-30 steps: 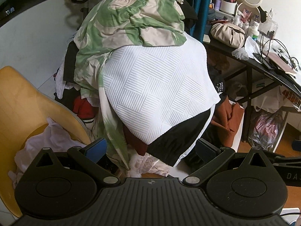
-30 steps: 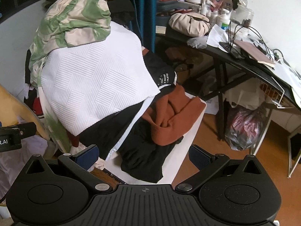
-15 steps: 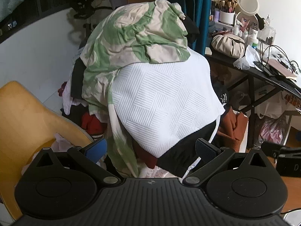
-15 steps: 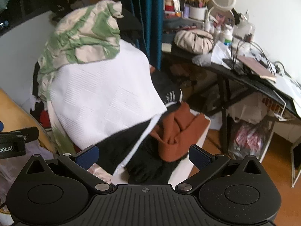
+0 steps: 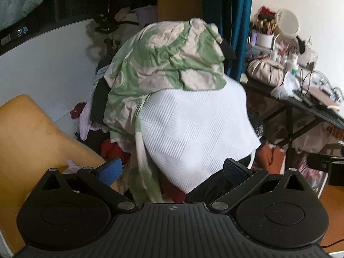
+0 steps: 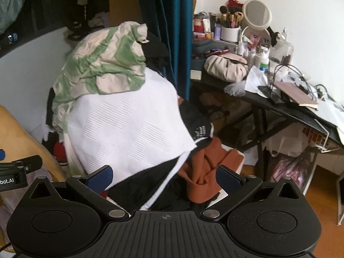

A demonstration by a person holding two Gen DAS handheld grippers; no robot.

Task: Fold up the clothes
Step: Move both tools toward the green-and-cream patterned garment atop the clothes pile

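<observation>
Change: both views are raised since a second ago; more wall and curtain are seen.
Left gripper (image 5: pixel 172 171): spread, empty.
Right gripper (image 6: pixel 164 177): spread, empty.
Clothes pile (image 6: pixel 129 124): heaped ahead, white textured cloth (image 5: pixel 193 129) under green patterned garment (image 5: pixel 163 64).
Hidden: pile's support is covered.

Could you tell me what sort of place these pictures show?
Probably a bedroom or dressing corner at home: a heap of clothes topped by a green patterned garment, a round vanity mirror on a cluttered black desk, and a teal curtain.
</observation>
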